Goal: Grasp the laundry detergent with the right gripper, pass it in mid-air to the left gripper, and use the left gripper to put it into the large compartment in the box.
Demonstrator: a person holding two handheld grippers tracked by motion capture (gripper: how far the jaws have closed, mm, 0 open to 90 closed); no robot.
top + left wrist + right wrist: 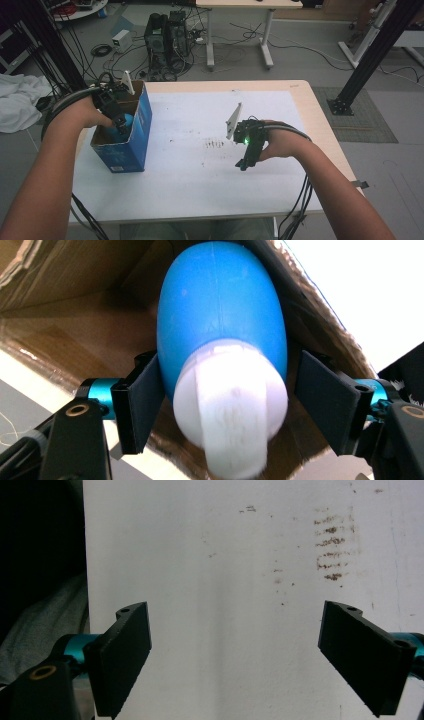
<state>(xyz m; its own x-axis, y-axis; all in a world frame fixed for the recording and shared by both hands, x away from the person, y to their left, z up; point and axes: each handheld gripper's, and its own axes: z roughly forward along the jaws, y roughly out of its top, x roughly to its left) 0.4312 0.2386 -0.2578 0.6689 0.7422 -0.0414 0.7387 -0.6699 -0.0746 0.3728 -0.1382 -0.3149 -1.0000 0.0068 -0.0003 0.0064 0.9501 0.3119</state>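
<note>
Two grippers work at one white-topped table [200, 190] — listed here from largest item to smallest. At the table's left edge stands an open cardboard box [137, 145] with blue printed sides. The left gripper [120, 125] reaches down into it; the right gripper [246, 161] hovers over the bare, faintly stained tabletop near the middle, jaws spread wide with nothing between them. Inside the box, between the left jaws, sits a blue egg-shaped bottle [220, 315] with a white cap [231, 400] pointing toward the camera. In the left gripper view, the left pad lies against the bottle's flank while the right pad stands just clear — a loose straddle rather than a clamp. Judged by its glossy moulded shell, the bottle is probably light, stiff and rather slippery; its curved body would tend to squirt out of flat pads, so the widest girth, just behind the cap, seems the safest place to take hold.
</note>
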